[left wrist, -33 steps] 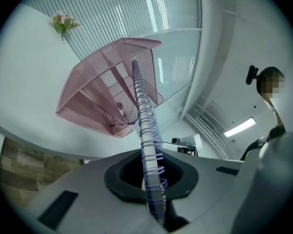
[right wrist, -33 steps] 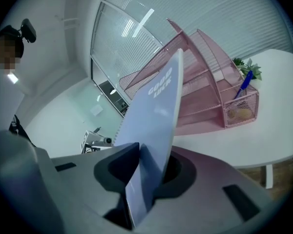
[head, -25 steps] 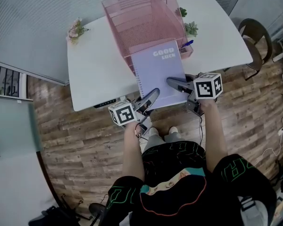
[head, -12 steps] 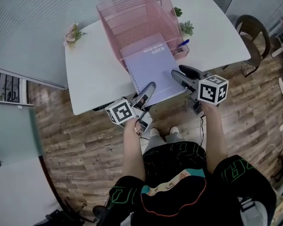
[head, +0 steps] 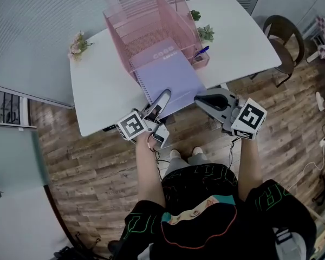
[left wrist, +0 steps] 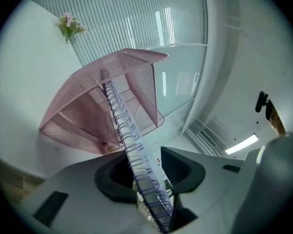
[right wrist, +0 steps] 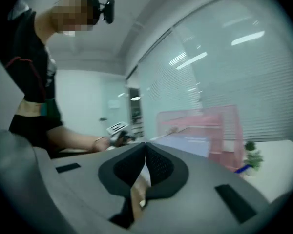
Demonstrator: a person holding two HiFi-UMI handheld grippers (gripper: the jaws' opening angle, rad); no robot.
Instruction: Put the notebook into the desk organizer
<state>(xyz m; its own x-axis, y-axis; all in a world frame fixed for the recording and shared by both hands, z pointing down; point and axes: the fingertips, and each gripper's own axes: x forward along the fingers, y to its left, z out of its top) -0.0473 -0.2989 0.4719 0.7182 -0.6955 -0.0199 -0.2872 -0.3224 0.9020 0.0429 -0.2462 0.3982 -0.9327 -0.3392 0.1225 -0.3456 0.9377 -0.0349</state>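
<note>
The white table (head: 97,91) fills the upper middle of the head view, with wooden floor below it. At the top centre stands the pink mesh desk organizer (head: 135,26), its tall dividers open toward the person. The lilac notebook (head: 170,77) slopes in the middle of the frame, its far end already inside an organizer slot and its near end over the table's front edge.

The left gripper (head: 163,97) is at the notebook's lower left corner. Its jaws have just been opening, with the spiral binding (left wrist: 132,145) between them and a gap showing at one pad. The right gripper (head: 203,99) hangs right of the notebook, off it, its jaws closed on nothing.

The notebook looks light but floppy, with a smooth cover likely to slip. The wire spine seems the stiffest place to grip and push from.

Room is tight at the sides between the mesh walls, and a blue pen (head: 201,51) and small plants (head: 206,33) sit just right of the organizer.
</note>
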